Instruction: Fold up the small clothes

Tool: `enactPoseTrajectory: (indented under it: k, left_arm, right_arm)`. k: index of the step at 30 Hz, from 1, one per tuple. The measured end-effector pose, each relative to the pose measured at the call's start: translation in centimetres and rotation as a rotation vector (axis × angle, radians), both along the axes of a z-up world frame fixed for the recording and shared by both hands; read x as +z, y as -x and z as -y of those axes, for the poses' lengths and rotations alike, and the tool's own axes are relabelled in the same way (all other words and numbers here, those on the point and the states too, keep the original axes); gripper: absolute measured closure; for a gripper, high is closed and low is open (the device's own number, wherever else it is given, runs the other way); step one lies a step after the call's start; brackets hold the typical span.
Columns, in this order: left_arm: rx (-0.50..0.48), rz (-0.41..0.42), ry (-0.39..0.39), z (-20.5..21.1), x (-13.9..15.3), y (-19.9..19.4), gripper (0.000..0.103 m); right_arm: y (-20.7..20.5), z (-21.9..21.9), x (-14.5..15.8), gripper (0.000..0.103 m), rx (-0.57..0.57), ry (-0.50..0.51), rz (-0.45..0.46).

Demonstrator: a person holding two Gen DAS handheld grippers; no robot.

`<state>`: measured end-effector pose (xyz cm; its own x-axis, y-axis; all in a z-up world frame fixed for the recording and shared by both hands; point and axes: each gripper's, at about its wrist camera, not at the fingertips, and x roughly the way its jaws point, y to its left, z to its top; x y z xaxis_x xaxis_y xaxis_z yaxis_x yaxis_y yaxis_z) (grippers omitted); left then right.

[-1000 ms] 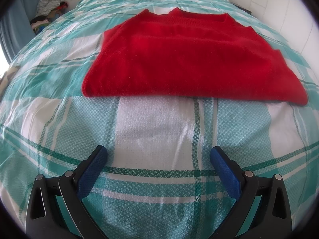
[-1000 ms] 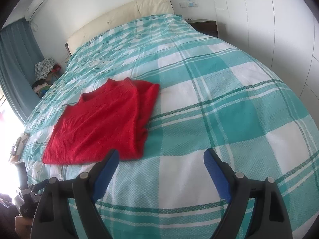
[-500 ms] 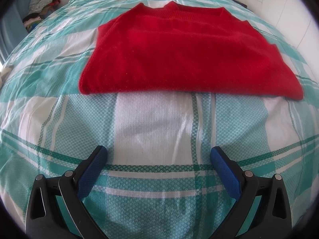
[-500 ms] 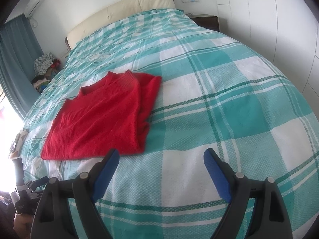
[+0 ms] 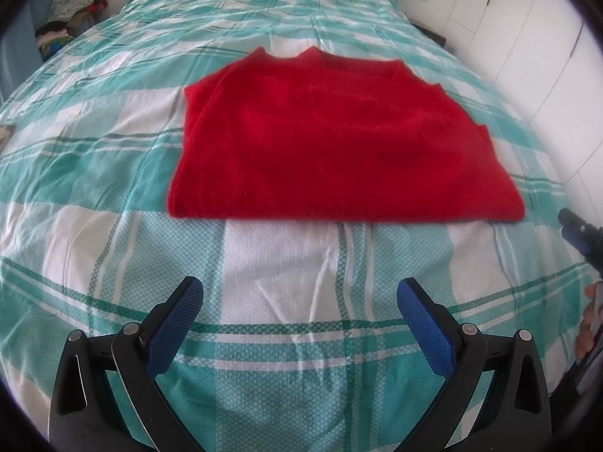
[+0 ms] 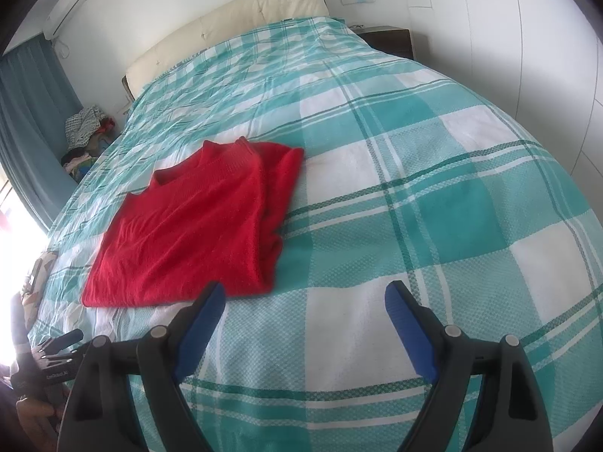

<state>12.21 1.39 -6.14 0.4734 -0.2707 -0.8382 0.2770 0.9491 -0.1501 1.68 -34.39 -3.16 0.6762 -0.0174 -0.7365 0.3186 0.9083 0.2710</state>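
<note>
A red knitted sweater (image 5: 339, 143) lies flat on the bed, its sides folded in to a rough rectangle, collar at the far end. In the right wrist view the red sweater (image 6: 196, 233) lies left of centre with the folded layers showing along its right edge. My left gripper (image 5: 299, 297) hangs open over the checked cover, short of the sweater's near hem, nothing between its blue pads. My right gripper (image 6: 305, 297) is open too, over bare cover to the right of the sweater's near right corner. Neither gripper touches the sweater.
The bed cover (image 6: 433, 196) is teal and white check. A cream headboard (image 6: 233, 26) stands at the far end, a dark nightstand (image 6: 392, 37) beside it. A pile of clothes (image 6: 86, 132) sits by the blue curtain (image 6: 26, 120). White wardrobe doors (image 6: 546, 37) line the right side.
The left gripper has pulled up and back from the sweater, which now sits farther off and smaller in its view. The right gripper's view has barely shifted. Both stay open.
</note>
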Motion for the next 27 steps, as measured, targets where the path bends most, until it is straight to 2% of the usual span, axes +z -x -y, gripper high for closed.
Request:
enactPoseTrajectory:
  k: [2, 6, 9, 12, 20, 27]
  left_arm:
    - [0.018, 0.031, -0.003, -0.4, 0.6, 0.1, 0.000]
    - [0.039, 0.114, -0.060, -0.1, 1.7, 0.7, 0.000]
    - [0.036, 0.167, -0.084, 0.1, 2.3, 1.1, 0.000]
    - [0.020, 0.203, -0.114, 0.7, 2.7, 1.3, 0.000]
    - [-0.006, 0.227, -0.163, 1.6, 2.6, 1.9, 0.000]
    - [-0.002, 0.227, -0.165, 1.6, 2.4, 2.1, 0.000]
  right_arm:
    - [0.0, 0.0, 0.0, 0.017, 0.002, -0.001, -0.001]
    - [-0.1, -0.1, -0.1, 0.017, -0.001, 0.014, -0.010]
    - [-0.3, 0.1, -0.3, 0.011, -0.017, 0.024, -0.030]
    - [-0.4, 0.4, -0.5, 0.010, -0.042, 0.056, -0.052]
    - [-0.6, -0.2, 0.0, 0.010, -0.102, 0.274, -0.104]
    - [-0.4, -0.7, 0.5, 0.010, -0.105, 0.366, -0.099]
